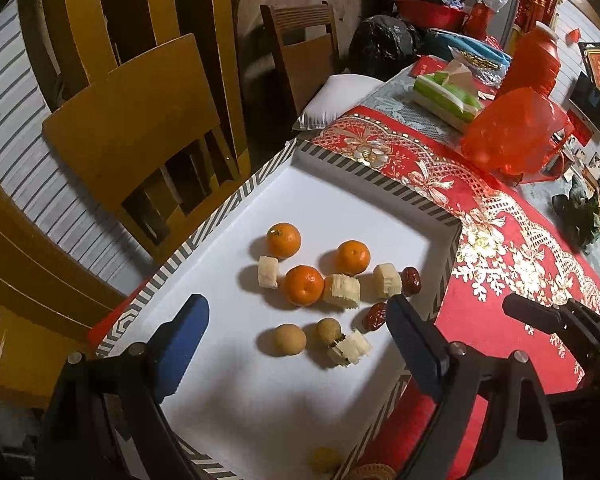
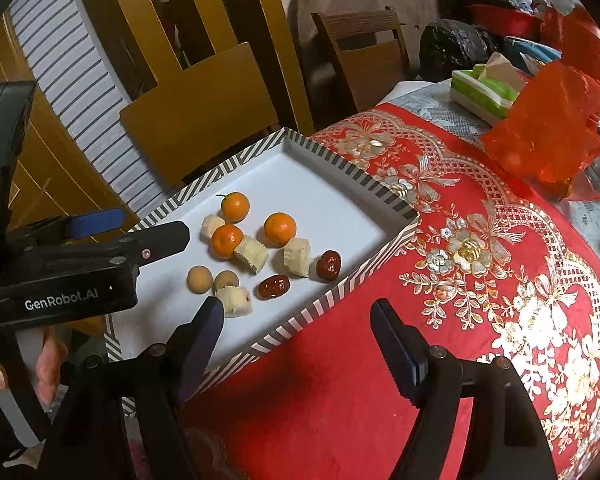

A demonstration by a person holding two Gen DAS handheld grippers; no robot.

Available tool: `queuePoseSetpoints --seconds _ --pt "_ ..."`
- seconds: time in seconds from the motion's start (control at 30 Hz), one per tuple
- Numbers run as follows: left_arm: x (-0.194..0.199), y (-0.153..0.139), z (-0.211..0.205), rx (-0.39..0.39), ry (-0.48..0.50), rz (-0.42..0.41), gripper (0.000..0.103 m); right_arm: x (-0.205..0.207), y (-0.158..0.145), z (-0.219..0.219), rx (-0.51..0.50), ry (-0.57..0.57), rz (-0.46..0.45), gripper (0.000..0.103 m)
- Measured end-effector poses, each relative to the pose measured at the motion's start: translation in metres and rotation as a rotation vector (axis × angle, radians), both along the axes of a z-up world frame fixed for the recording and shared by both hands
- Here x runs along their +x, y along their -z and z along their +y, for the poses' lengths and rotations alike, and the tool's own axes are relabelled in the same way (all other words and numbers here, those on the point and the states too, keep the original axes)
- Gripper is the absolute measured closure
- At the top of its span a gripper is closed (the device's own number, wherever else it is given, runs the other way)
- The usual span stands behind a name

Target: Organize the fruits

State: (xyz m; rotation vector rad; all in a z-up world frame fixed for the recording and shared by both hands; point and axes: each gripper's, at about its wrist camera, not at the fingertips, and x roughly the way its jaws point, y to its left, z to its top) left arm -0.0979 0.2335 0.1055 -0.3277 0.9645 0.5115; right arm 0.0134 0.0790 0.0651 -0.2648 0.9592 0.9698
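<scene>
Hovering both claws wide, gripping nothing: left claw (image 1: 296, 344) over fruits in striped tray (image 1: 364, 168), right claw (image 2: 296, 320) straddling tray edge. You are risking nudging mandarins (image 1: 304, 290), scattering red dates (image 1: 374, 316) onto tabletop (image 1: 500, 340).

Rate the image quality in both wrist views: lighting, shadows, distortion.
Left wrist view: warm indoor light, soft shadows left of each tangerine on the white tray, strong fisheye bending at edges. Right wrist view: same barrel distortion, dark corners, tablecloth sharp, no glare.
</scene>
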Motion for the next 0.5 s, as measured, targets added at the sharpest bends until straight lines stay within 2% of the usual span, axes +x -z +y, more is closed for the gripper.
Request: queuePoseSetpoints --seconds 0.5 --pt "0.0022 0.0031 0.003 -0.01 -0.002 0.007 0.014 0.0029 0.0051 0.0047 -0.015 -0.003 0.017 0.022"
